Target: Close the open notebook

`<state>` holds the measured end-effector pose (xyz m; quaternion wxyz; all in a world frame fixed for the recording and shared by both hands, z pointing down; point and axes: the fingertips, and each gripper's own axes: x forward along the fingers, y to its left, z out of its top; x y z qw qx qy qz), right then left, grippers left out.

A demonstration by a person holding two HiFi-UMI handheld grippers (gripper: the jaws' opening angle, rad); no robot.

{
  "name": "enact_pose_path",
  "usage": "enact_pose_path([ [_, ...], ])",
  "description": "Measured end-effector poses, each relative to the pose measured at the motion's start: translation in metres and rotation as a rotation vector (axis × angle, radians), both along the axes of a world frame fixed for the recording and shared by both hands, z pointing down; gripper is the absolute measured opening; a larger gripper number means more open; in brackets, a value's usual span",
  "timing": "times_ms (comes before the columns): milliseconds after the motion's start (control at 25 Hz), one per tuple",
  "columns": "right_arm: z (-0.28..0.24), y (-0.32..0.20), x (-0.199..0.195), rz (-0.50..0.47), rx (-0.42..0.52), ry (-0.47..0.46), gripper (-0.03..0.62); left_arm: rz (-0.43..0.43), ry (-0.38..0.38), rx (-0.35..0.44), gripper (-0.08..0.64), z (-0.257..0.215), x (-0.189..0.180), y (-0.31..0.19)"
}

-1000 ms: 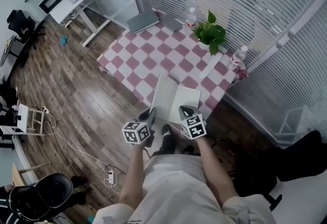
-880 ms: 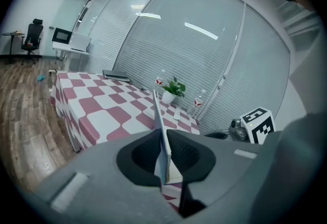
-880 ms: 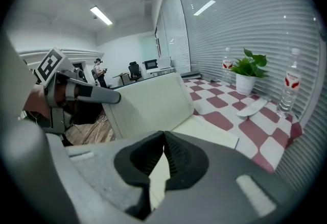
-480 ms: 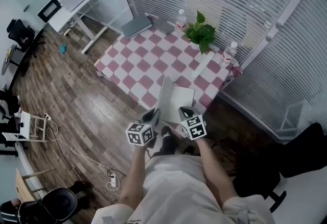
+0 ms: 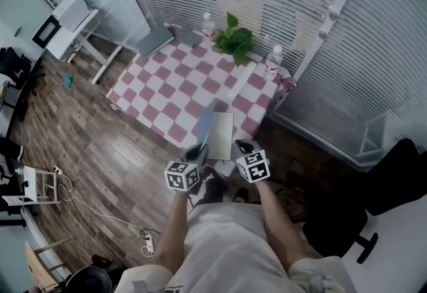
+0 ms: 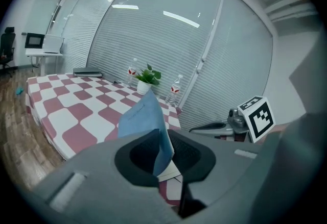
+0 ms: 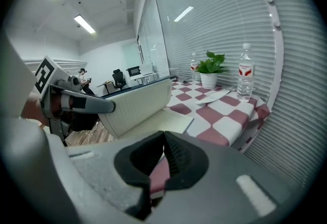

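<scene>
1. Raised further than a second ago, the cover point(image 5: 205, 122) of the notebook point(image 5: 221, 135) now stands almost upright with its blue outside showing; before, it leaned well open to the left.
2. At present the notebook lies at the near edge of the checked table point(image 5: 160, 88); its right half rests flat on the cloth, pale page up.
3. Left gripper point(image 5: 198, 150) is clamped on the cover near its lower edge; in the left gripper view the blue sheet runs up between the two dark pads, both pressed against it.
4. Right gripper point(image 5: 243, 146) hangs just beside the notebook's near right corner; its jaws are together with nothing between them; past them its own view shows the cloth and the flat page.
5. At the table's far end a potted plant point(image 5: 235, 39) stands between two water bottles point(image 5: 272, 58); a closed grey laptop point(image 5: 155, 41) lies at the far left corner.
</scene>
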<state>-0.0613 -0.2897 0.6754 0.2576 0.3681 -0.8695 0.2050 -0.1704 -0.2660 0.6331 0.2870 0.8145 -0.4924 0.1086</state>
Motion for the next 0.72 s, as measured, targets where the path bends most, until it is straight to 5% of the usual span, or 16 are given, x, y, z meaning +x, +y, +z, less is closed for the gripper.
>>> enact_pose_path([
  [720, 0.012, 0.042, 0.104, 0.134, -0.044, 0.018, 0.002, 0.029, -0.071, -0.078, 0.052, 0.06, 0.06, 0.002],
])
